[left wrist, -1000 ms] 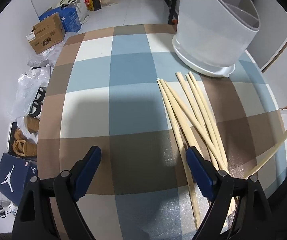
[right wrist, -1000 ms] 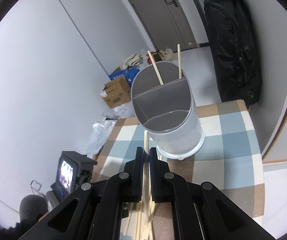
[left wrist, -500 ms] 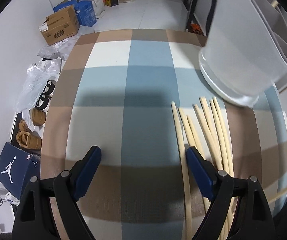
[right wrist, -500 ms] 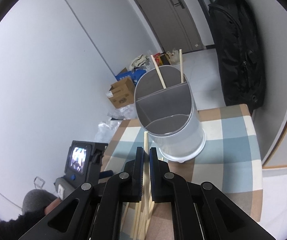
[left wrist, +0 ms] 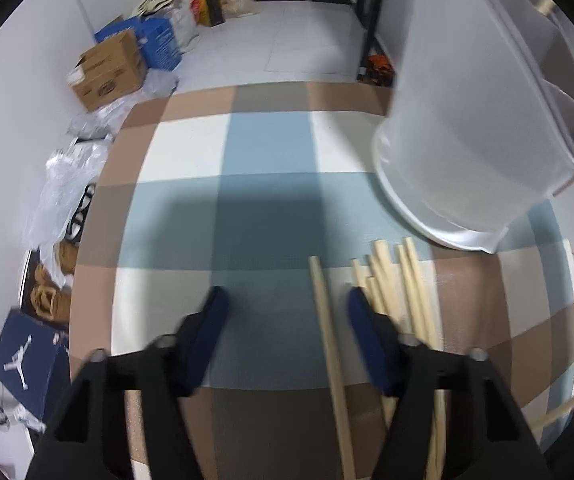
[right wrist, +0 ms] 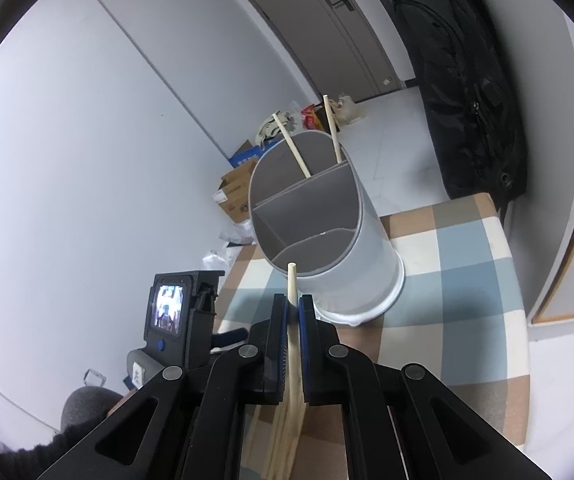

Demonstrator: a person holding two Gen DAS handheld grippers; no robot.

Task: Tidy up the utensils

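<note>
Clamped tight, the right claw (right wrist: 293, 312) pinches a single chopstick (right wrist: 293, 320) between its blue pads, the stick's tip pointing up toward the near rim of the grey utensil holder (right wrist: 327, 248). Two more chopsticks (right wrist: 333, 128) lean in the holder's far compartment. Over the checked surface (left wrist: 263, 216), the left claw (left wrist: 287, 304) gapes wide and grips nothing. One loose chopstick (left wrist: 327, 344) lies between its fingers, nearer the right one, and a bundle of chopsticks (left wrist: 403, 284) lies just past that finger, ends near the holder's base. Cardboard boxes (left wrist: 109, 68) sit on the floor beyond.
</note>
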